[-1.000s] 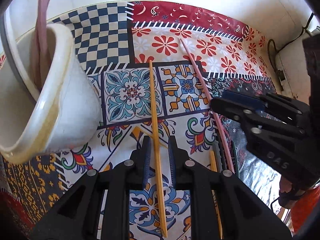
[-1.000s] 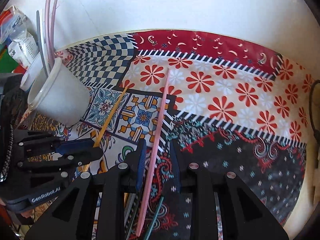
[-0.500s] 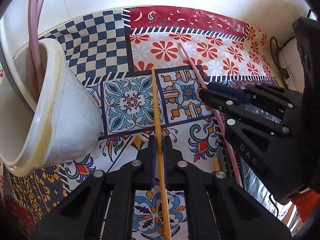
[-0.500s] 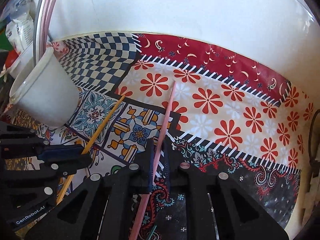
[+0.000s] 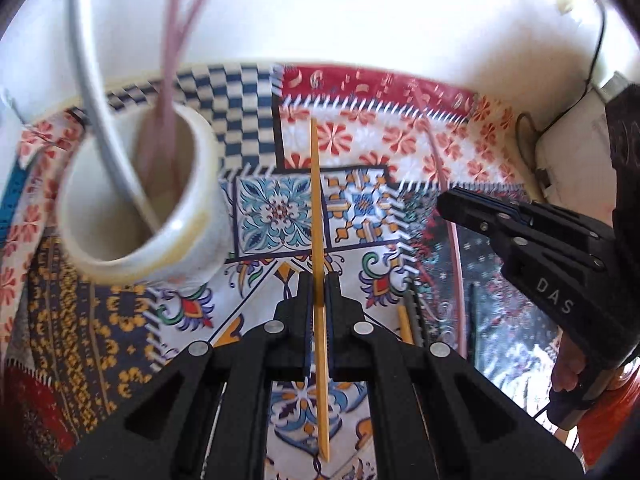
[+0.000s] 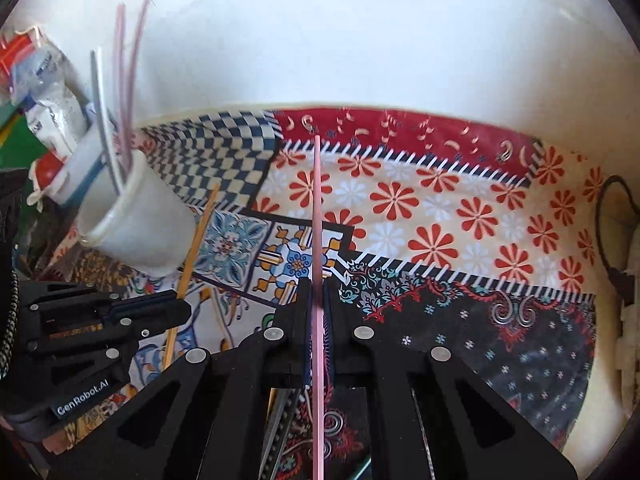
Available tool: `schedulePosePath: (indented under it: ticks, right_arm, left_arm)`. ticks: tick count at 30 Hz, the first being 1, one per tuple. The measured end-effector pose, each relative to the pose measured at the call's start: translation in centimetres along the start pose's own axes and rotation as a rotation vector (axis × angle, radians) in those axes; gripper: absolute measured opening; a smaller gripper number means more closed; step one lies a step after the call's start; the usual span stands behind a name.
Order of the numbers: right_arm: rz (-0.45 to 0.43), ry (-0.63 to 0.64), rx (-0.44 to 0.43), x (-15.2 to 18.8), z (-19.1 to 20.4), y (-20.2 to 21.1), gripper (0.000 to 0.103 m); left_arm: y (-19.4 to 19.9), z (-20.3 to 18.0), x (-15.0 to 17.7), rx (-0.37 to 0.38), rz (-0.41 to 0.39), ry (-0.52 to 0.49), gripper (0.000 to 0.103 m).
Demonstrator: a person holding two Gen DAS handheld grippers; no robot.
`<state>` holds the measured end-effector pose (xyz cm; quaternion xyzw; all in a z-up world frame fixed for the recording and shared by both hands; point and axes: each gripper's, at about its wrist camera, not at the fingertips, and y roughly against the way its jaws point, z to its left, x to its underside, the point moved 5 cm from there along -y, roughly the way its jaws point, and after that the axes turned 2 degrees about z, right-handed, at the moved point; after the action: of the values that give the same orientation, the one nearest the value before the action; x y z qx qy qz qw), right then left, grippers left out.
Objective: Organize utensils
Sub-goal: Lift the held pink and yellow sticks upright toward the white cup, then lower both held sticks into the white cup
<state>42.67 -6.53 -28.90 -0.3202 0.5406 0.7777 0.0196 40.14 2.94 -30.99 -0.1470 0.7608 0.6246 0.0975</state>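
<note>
My left gripper (image 5: 319,286) is shut on a yellow chopstick (image 5: 316,200) and holds it above the patterned cloth; it also shows in the right wrist view (image 6: 176,312) with the yellow chopstick (image 6: 196,236). My right gripper (image 6: 316,292) is shut on a pink chopstick (image 6: 317,208); it also shows in the left wrist view (image 5: 444,200) with the pink chopstick (image 5: 440,164). A white cup (image 5: 160,216) at the left holds pink and grey-white sticks; it also shows in the right wrist view (image 6: 136,224).
More loose sticks lie on the cloth beneath the grippers (image 5: 404,322) (image 6: 280,416). Packets and a white container (image 6: 52,92) stand behind the cup. A white wall (image 6: 360,40) borders the table at the back. A black cable (image 6: 608,224) lies at the right.
Both grippers went from open to shut on their chopsticks and lifted them off the cloth. The view has risen, showing the cup's inside.
</note>
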Motion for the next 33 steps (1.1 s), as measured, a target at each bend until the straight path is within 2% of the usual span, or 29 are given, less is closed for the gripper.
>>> schedulePosePath:
  ticks: [11,21,33]
  right_arm:
    - [-0.168,0.004,-0.003,0.0,1.3,7.0,0.005]
    - [-0.241,0.061,-0.01,-1.2,4.3,9.4,0.005]
    - [-0.333,0.122,-0.065,-4.7,8.8,12.2,0.005]
  left_arm:
    - [7.4,0.9,1.1,0.0,-0.156,0.048,0.003]
    - [12.9,2.9,1.1,-0.016,-0.282,0.094,0.003]
    - [18.9,5.0,-1.0,-0.047,-0.437,0.13,0.003]
